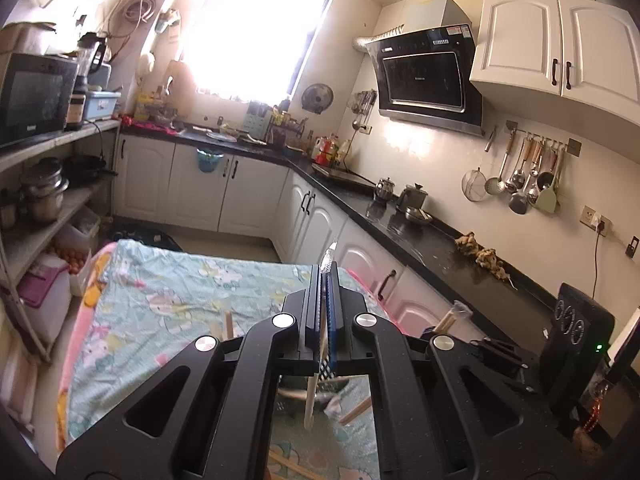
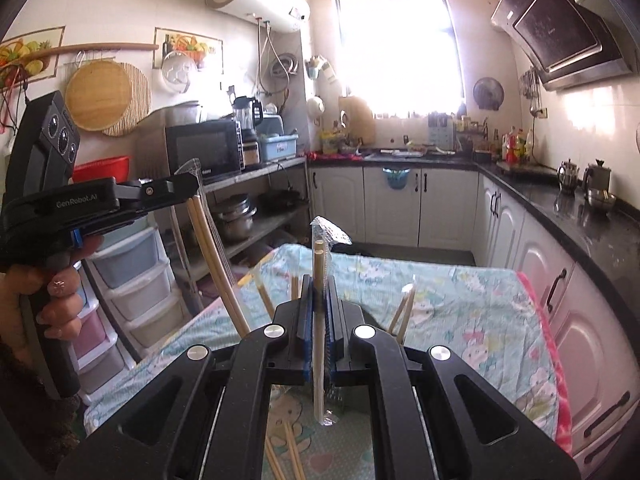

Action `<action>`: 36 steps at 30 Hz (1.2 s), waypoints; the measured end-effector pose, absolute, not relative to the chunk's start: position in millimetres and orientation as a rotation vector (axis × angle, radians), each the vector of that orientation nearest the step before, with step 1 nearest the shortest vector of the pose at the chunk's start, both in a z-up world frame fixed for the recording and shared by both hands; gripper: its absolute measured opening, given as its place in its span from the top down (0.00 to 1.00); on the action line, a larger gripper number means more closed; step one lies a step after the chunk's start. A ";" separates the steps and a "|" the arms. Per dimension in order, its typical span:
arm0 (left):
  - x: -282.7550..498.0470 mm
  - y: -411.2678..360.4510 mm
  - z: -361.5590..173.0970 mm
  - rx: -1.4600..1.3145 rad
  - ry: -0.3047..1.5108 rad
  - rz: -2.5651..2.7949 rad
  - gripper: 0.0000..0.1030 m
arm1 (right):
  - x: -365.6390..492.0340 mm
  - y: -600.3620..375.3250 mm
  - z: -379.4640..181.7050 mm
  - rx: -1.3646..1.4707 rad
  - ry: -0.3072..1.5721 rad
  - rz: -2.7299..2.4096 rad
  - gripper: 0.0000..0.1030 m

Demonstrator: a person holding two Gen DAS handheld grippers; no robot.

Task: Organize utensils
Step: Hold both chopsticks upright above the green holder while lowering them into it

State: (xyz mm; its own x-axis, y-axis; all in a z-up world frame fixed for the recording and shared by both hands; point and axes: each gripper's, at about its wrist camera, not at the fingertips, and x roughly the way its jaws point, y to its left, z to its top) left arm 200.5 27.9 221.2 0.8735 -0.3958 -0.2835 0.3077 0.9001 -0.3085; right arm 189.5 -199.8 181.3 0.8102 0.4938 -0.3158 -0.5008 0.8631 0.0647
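Observation:
My left gripper [image 1: 325,280] is shut on a pair of wooden chopsticks in a clear plastic wrapper [image 1: 329,258], held above the cloth-covered table [image 1: 160,300]. It also shows in the right wrist view [image 2: 192,186], with its chopsticks [image 2: 216,264] hanging down. My right gripper [image 2: 319,292] is shut on another wrapped pair of chopsticks [image 2: 319,264], held upright. Other chopsticks [image 2: 402,312] stick up from a dark holder [image 2: 344,400] mostly hidden below the grippers. Loose chopsticks [image 2: 294,452] lie on the cloth.
Black countertop [image 1: 420,236] with kettles runs along the right, over white cabinets. A metal shelf [image 1: 44,200] with a microwave and pots stands on the left. Plastic drawers [image 2: 132,280] stand by the table. Hanging utensils [image 1: 528,176] are on the wall.

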 end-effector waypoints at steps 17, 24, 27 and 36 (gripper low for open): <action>226.6 31.2 251.4 -0.238 0.266 -0.303 0.99 | 213.7 -195.6 223.3 0.004 0.220 0.517 0.94; 238.9 31.1 251.2 -0.226 0.236 -0.266 0.99 | 222.9 -191.5 230.0 0.003 0.185 0.509 0.94; 245.1 31.1 244.6 -0.224 0.241 -0.256 0.99 | 229.2 -189.5 226.7 0.004 0.189 0.505 0.94; 263.3 35.4 215.6 -0.244 0.284 -0.239 0.99 | 245.4 -180.5 205.7 -0.008 0.232 0.499 0.94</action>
